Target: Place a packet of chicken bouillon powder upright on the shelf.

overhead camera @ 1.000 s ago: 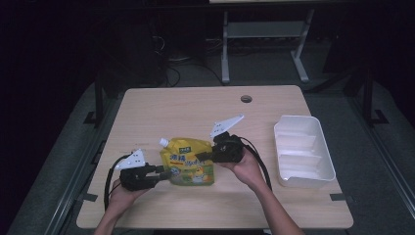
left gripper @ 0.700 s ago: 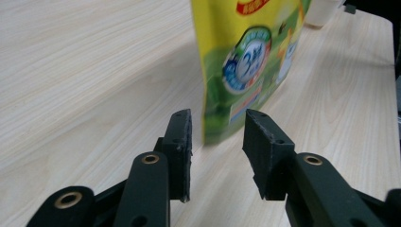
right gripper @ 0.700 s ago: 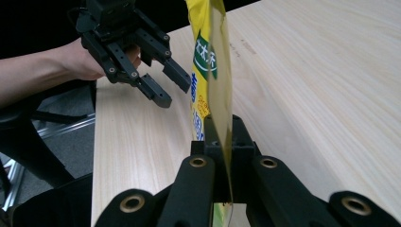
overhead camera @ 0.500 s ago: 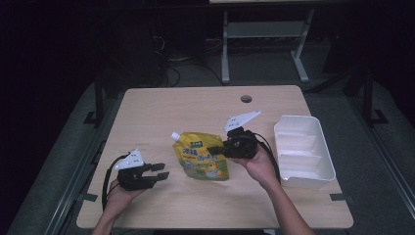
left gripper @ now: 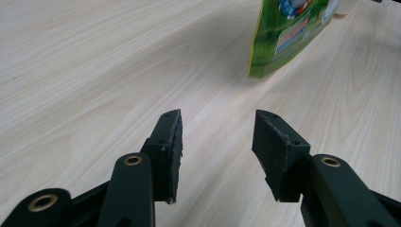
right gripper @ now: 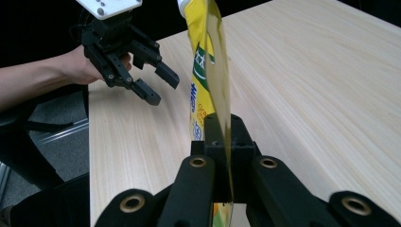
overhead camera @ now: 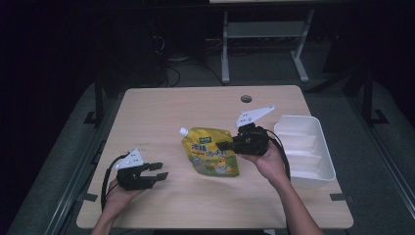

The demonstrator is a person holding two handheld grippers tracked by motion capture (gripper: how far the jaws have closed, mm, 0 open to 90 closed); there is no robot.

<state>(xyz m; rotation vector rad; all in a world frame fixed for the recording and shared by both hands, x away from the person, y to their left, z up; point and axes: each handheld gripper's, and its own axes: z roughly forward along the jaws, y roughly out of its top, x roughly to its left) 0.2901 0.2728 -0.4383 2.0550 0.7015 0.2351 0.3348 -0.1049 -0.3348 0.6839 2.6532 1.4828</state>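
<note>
Surface (overhead camera: 161, 122): pale wood-grain top with a small round hole near its far edge, standing in a dark room; a metal frame and loose cables on the floor behind it. Item one, pouch (overhead camera: 211, 155): yellow and green, flat-sided, white screw cap at its upper left corner in the high view, printed with blue and red lettering; located at the middle of the surface, gripped by its right edge and raised clear of the wood, its lower corner hanging free in the left hand-held gripper's view (left gripper: 288, 33); seen edge-on in the right hand-held gripper's view (right gripper: 208, 71). Item two, right hand-held gripper (overhead camera: 226, 146): black, grey three-cornered plate on top, cable trailing; pads clamped tight on the edge of the pouch (right gripper: 222, 142); carried in the person's right hand just left of the tray. Item three, left hand-held gripper (overhead camera: 159, 170): black, same plate and cable, held low over the near left part of the surface, well apart from the pouch; its jaws have just been opening and stand parted with nothing between them, bare wood showing in the gap (left gripper: 216, 137); also seen farther off from the right hand-held gripper's camera (right gripper: 158, 85). Item four, tray (overhead camera: 320, 161): white, oblong, ribbed inside, lying near the right edge of the surface
</note>
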